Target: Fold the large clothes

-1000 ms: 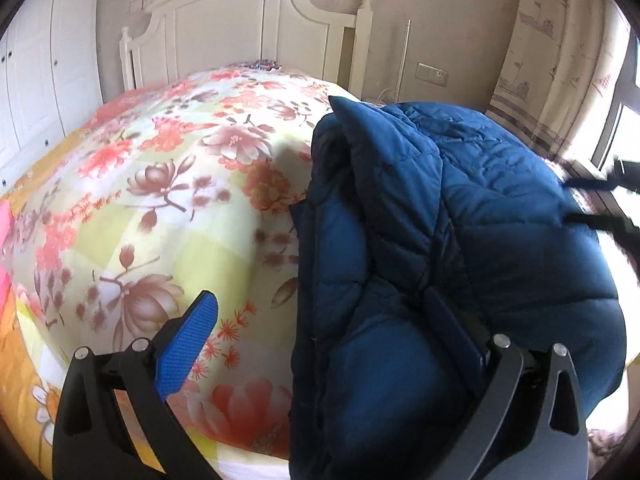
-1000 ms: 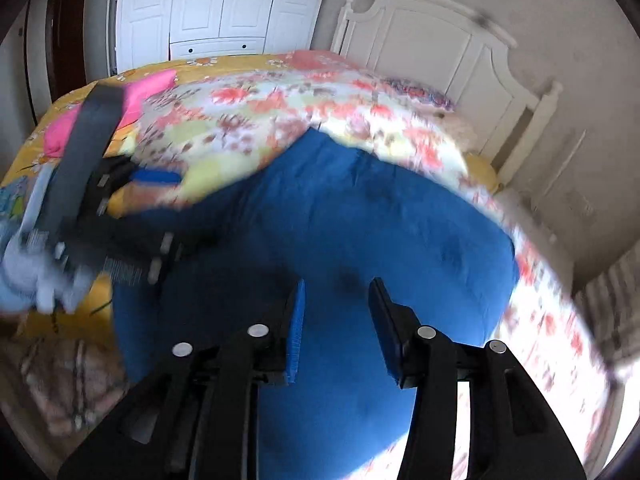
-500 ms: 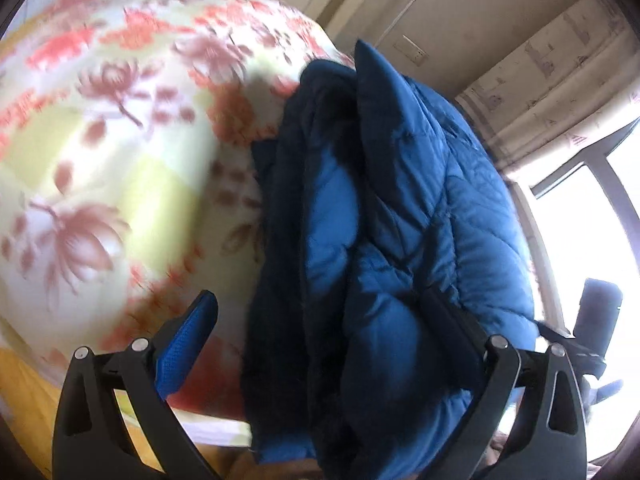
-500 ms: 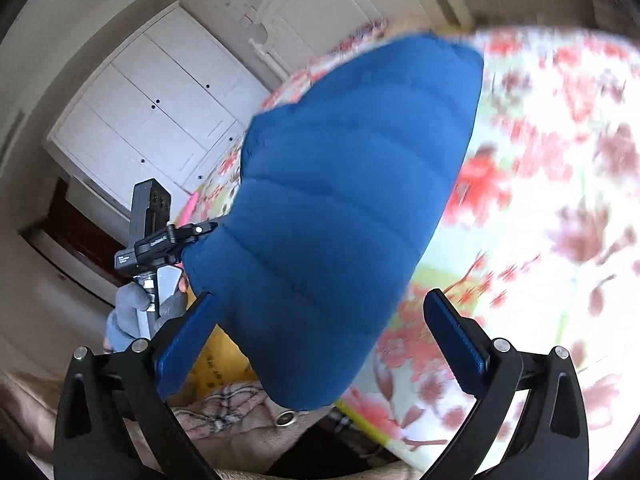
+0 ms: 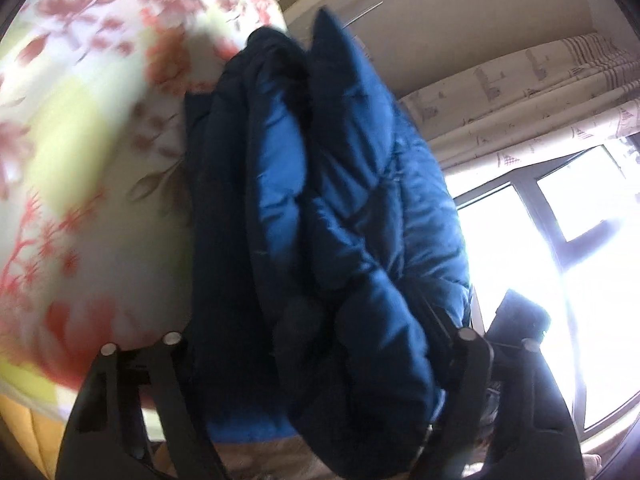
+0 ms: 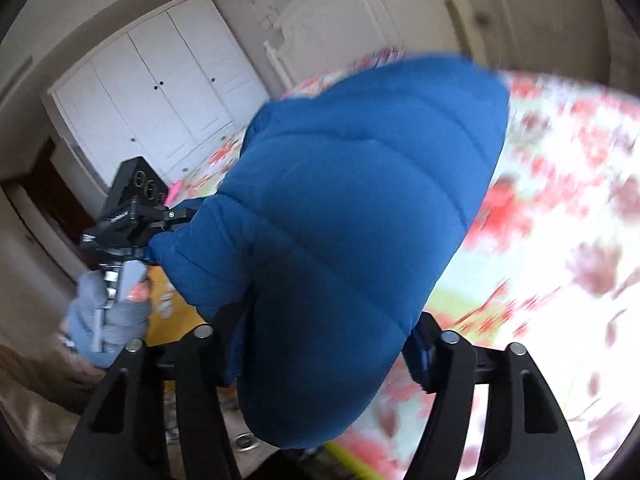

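A folded blue puffer jacket (image 5: 340, 220) is lying along the near edge of a bed, filling the centre of the left wrist view from the upper middle down to the bottom, on a floral bedspread (image 5: 80, 160) that is taking up the left half of that frame. The left gripper (image 5: 320, 344) is closing around the jacket's lower end, with the bulky layers bunched between its two black fingers (image 5: 472, 380) at the bottom of the frame; the pads themselves are hidden by fabric, so whether they are pressing yet cannot be told. In the right wrist view the same jacket is spreading as a smooth quilted mass from the centre towards the upper right, and the right gripper (image 6: 320, 344) is closing on its near end, the padding swelling between the jaws and a blue pad (image 6: 420, 356) showing just beside the cloth at lower right. At the left of that frame a gloved hand (image 6: 108, 320) is gripping the handle of the other tool against the jacket's edge. A white wardrobe (image 6: 160, 108) and a white headboard (image 6: 340, 28) are standing in the upper part of that frame, while a curtain (image 5: 520, 92) and a bright window (image 5: 560, 260) are filling the right side of the left wrist view. Both pictures are blurred.
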Demonstrator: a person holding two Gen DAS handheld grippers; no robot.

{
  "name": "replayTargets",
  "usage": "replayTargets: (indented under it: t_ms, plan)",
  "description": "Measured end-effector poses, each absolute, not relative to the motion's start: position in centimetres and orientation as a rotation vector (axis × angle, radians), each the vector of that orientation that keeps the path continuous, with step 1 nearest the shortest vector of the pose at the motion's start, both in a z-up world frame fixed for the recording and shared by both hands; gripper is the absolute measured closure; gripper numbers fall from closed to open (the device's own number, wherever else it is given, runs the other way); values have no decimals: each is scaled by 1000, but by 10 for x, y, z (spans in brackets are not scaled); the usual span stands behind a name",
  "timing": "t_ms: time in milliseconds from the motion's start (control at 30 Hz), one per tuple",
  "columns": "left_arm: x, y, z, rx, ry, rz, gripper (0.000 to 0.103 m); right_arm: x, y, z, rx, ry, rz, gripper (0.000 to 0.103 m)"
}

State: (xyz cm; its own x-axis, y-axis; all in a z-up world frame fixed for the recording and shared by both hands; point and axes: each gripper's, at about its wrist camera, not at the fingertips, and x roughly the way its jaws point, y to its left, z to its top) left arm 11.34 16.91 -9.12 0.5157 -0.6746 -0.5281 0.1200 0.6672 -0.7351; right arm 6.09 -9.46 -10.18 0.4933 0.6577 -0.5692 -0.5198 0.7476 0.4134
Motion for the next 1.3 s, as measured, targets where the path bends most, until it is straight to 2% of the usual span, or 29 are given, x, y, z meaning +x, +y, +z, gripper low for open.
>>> replayTargets:
  t_ms: [133, 367, 433, 533, 567, 667, 700, 867, 1000, 1133, 1200, 1300]
  plan:
    - [131, 138, -67, -671, 819, -571, 36, 58, -107, -79, 126, 637, 620, 44]
    - [196, 56, -38, -588, 753, -661, 38, 87, -174, -58, 96, 525, 422, 46]
    - [216, 28, -48, -573, 773, -670, 39, 101, -197, -64, 100, 560, 388, 46]
    - [234, -11, -77, -536, 859, -643, 39, 125, -230, -96, 150, 726, 343, 45]
    - [233, -16, -81, -514, 858, -630, 35, 127, -242, -105, 209, 764, 343, 44]
    - [226, -23, -84, -469, 848, -606, 31, 116, -257, -112, 315, 785, 329, 33]
    - [225, -19, -85, -480, 858, -602, 31, 108, -253, -105, 290, 764, 300, 24]
    - [214, -7, -91, -513, 839, -574, 26, 72, -219, -55, 221, 543, 180, 17]
    - [208, -5, -89, -526, 815, -543, 22, 86, -155, -50, -28, 538, 183, 17]
    - [205, -6, -75, -479, 800, -493, 17, 104, -106, -86, -259, 593, 137, 11]
    - [196, -5, -66, -422, 789, -455, 17, 101, -103, -83, -260, 604, 151, 13]
    - [166, -5, -29, -268, 653, -348, 9, 78, -114, -61, -206, 601, 242, 16]
